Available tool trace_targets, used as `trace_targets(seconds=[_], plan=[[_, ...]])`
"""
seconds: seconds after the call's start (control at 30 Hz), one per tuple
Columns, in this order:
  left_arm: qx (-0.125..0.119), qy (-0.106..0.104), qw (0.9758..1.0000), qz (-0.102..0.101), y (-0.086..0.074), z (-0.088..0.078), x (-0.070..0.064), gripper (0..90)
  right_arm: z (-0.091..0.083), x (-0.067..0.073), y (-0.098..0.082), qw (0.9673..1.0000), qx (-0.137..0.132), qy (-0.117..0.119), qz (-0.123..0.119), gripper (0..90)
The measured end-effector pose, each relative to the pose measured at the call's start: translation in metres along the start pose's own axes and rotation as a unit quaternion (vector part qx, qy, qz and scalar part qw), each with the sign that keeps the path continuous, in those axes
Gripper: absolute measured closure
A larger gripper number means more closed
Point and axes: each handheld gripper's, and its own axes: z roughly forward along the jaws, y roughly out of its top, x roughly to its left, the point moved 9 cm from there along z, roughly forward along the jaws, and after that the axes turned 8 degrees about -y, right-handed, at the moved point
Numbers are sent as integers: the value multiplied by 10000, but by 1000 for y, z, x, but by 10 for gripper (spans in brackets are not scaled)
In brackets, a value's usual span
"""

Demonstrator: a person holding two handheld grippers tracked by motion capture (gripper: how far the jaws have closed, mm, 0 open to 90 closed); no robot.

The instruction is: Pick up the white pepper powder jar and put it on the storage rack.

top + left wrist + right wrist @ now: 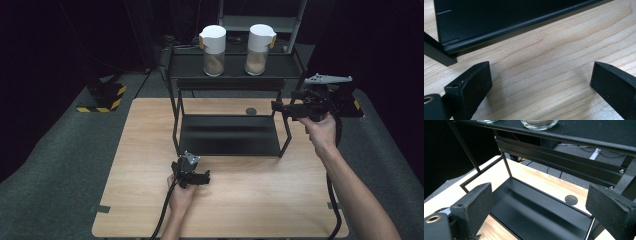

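A black two-tier metal rack (230,70) stands at the back of the wooden table (140,200). Two glass jars with white lids, the left jar (213,44) and the right jar (259,43), hold tan powder on its top shelf. My left gripper (206,176) rests low over the table, just in front of the rack's bottom shelf (499,22), open with bare wood between its jaws (541,82). My right gripper (276,106) is held up at the rack's right side, below the top shelf, open and empty, looking across the lower shelf (541,212).
A round dark cap (251,111) is set in the table behind the rack, also seen as a disc (571,199) in the right gripper view. A yellow-black striped block (102,97) lies on the grey floor at the left. Cables trail from both grippers.
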Motion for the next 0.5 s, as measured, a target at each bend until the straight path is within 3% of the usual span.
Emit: trace_targets(seconds=[0.5], plan=[[0,1,10000,-1,0,0,0,38,4,-3,-15,10000,56,-5,64,72]])
